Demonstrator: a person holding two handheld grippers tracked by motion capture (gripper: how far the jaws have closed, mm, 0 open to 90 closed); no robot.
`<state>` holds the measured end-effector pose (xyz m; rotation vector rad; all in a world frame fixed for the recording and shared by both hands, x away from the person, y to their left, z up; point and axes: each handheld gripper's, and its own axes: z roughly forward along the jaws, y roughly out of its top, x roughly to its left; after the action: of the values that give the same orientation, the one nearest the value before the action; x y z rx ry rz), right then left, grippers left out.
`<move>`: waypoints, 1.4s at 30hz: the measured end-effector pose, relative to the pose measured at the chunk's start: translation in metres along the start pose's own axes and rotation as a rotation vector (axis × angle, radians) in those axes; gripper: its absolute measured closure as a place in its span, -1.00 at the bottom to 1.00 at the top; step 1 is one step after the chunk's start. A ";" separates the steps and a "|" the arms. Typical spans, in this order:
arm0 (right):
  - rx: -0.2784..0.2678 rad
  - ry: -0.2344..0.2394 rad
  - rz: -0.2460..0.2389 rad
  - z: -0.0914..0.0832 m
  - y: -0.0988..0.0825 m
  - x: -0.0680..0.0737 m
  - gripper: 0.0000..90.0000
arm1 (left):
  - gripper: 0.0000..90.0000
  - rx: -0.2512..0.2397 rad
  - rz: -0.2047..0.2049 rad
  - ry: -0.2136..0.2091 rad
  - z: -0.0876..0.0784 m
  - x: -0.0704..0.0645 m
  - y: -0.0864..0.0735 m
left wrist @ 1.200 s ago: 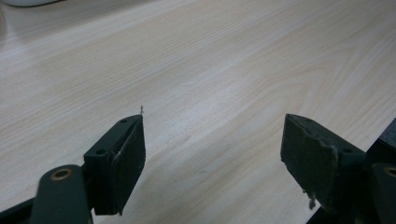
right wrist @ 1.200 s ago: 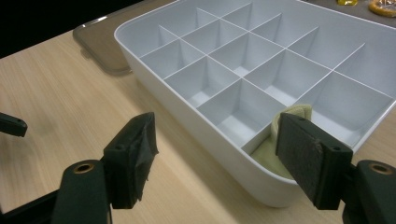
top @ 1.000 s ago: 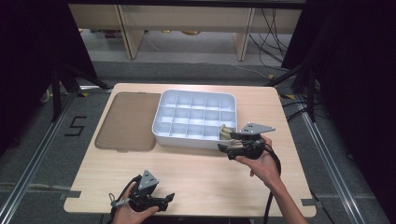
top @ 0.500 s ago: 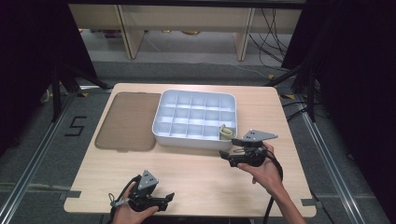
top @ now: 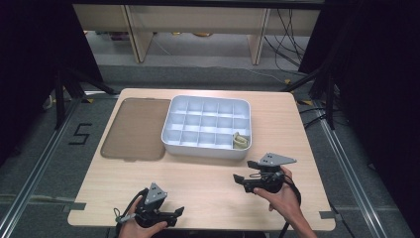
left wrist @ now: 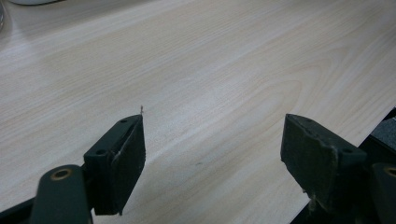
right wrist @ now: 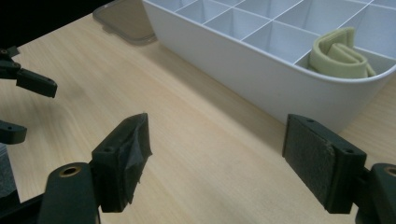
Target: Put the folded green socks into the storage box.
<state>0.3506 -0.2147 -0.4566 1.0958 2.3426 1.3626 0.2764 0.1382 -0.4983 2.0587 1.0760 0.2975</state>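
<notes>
**Both grippers empty, the roll sits in the tray's corner slot**

Starting with the big stuff: your bench [top: 208,183] is a light wood top, and most of the near half is bare. On the far half sits the white tray [top: 207,148] with its grid of compartments, and flat on the bench just to its left lies the brownish see-through lid [top: 133,129], close to the tray's side.

Your right gripper [top: 236,179] is in your hand over the near right part of the bench, in front of the tray and apart from it, pointing toward the left. Its fingers [right wrist: 320,161] are spread wide with only bare wood between them, and they've just been opening a bit further. In the right gripper view the tray's white wall is just beyond them, not touching.

Your left gripper [top: 181,212] is down at the near edge, left of centre, well apart from the tray. Its fingers [left wrist: 123,154] are spread wide too, holding nothing, just hanging over the wood grain close to the bench edge.

Smallest thing: the pale yellowish-green roll [top: 240,141], looks like a coiled strip of band or tape. It's lying in the tray's near right corner compartment, tucked against the rounded corner wall [right wrist: 338,58]. The other compartments you can see look empty.
</notes>
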 end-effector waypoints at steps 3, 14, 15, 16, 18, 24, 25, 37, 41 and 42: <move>0.012 0.014 -0.006 0.000 -0.003 0.001 -0.48 | -0.52 0.012 0.017 -0.007 -0.002 0.001 0.000; 0.048 0.008 -0.010 -0.006 -0.025 0.007 -0.54 | -0.52 0.025 0.029 -0.011 -0.003 -0.002 -0.003; 0.048 0.008 -0.010 -0.006 -0.025 0.007 -0.54 | -0.52 0.025 0.029 -0.011 -0.003 -0.002 -0.003; 0.057 0.009 -0.010 -0.006 -0.027 0.007 -0.54 | -0.52 0.030 0.032 -0.010 -0.004 -0.002 -0.003; 0.086 0.012 0.017 -0.008 -0.034 0.011 -0.58 | -0.52 0.024 0.027 -0.009 -0.004 -0.003 -0.004; 0.110 0.001 -0.007 -0.013 -0.046 0.014 -0.63 | -0.52 0.040 0.025 -0.020 -0.005 -0.002 -0.005; 0.101 0.013 -0.039 -0.013 -0.048 0.013 -0.63 | -0.52 0.043 0.040 -0.008 -0.006 -0.002 -0.005; 0.156 -0.023 -0.054 -0.023 -0.068 0.018 -0.63 | -0.52 0.035 0.039 -0.004 -0.005 -0.005 -0.010; 0.168 -0.011 -0.058 -0.024 -0.071 0.019 -0.63 | -0.52 0.053 0.035 -0.016 -0.005 -0.005 -0.010; 0.169 -0.010 -0.065 -0.024 -0.071 0.019 -0.63 | -0.52 0.062 0.042 -0.017 -0.005 -0.005 -0.010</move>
<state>0.2900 -0.2378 -0.4988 1.0570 2.5009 1.1515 0.2646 0.1410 -0.5017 2.1376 1.0449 0.2705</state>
